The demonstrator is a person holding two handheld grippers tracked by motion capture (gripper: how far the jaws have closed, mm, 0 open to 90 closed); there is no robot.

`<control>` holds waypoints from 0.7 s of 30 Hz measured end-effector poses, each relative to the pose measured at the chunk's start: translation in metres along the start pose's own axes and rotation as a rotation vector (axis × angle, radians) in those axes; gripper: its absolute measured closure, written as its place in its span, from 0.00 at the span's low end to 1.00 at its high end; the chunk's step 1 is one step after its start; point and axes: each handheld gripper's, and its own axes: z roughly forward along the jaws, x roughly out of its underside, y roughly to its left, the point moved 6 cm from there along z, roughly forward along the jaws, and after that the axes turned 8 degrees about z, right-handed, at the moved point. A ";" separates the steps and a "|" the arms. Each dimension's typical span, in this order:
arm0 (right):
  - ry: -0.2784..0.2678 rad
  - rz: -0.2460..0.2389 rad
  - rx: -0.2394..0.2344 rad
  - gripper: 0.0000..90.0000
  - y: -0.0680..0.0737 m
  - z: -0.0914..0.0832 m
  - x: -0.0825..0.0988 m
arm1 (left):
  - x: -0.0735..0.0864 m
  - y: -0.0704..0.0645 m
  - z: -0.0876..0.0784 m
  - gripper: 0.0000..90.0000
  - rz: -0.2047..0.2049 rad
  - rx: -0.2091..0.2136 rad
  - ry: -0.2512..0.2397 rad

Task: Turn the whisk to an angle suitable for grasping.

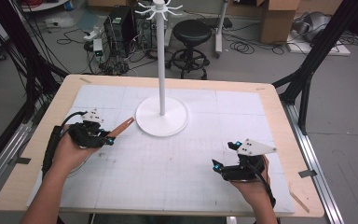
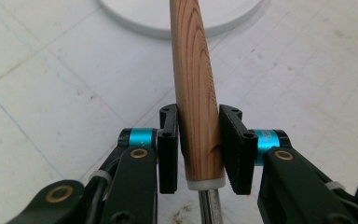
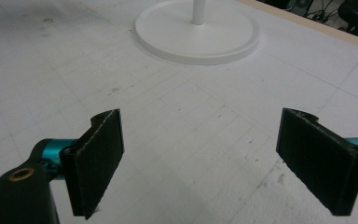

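My left gripper (image 1: pixel 103 138) is shut on a wooden tool handle (image 1: pixel 121 127) that points up and right toward the white stand's round base (image 1: pixel 161 122). In the left gripper view the handle (image 2: pixel 195 93) sits clamped between both pads, with a white collar and a metal shank below the jaws, toward the camera. The stand's white pole (image 1: pixel 161 56) rises to a hook crown at the top. My right gripper (image 1: pixel 226 157) rests low at the table's front right, its jaws wide apart with nothing between them (image 3: pixel 200 161).
A white gridded mat (image 1: pixel 177 168) covers the wooden table (image 1: pixel 284 121). Beyond the far edge stand a black stool (image 1: pixel 192 35), computer cases and cables on the floor. A wooden stick (image 1: pixel 299 201) lies near the front right corner.
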 end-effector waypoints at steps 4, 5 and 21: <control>-0.002 0.003 -0.001 0.15 0.000 0.001 0.000 | -0.010 -0.005 -0.008 0.78 0.029 0.019 -0.046; -0.001 -0.001 -0.002 0.15 0.000 0.001 0.000 | -0.012 -0.007 -0.010 0.78 0.035 0.031 -0.060; 0.001 -0.001 -0.004 0.15 0.000 0.001 0.001 | -0.038 -0.027 -0.025 0.78 0.052 0.106 -0.181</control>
